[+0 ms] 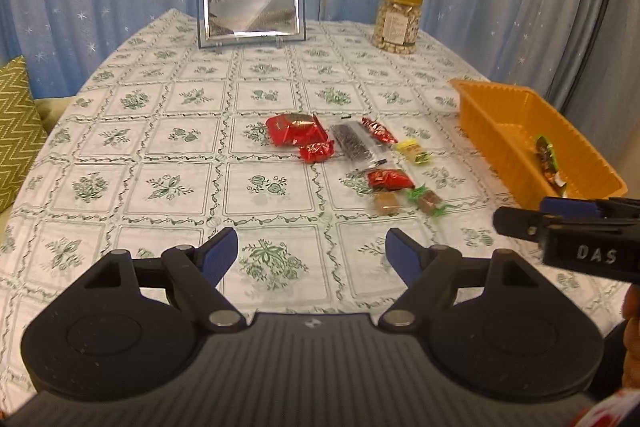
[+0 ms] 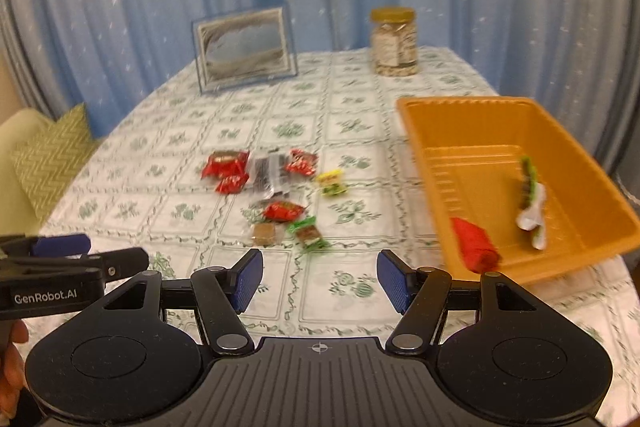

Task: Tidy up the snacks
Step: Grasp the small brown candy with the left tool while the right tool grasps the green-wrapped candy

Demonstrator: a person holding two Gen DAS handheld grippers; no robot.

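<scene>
Snacks in crinkled foil and clear wrappers lie scattered mid-table on the floral cloth. Beside them stands a ribbed orange plastic tray holding a red roll and a green-edged wrapper. The left gripper and right gripper, blue textured pads parted, hold nothing.
</scene>
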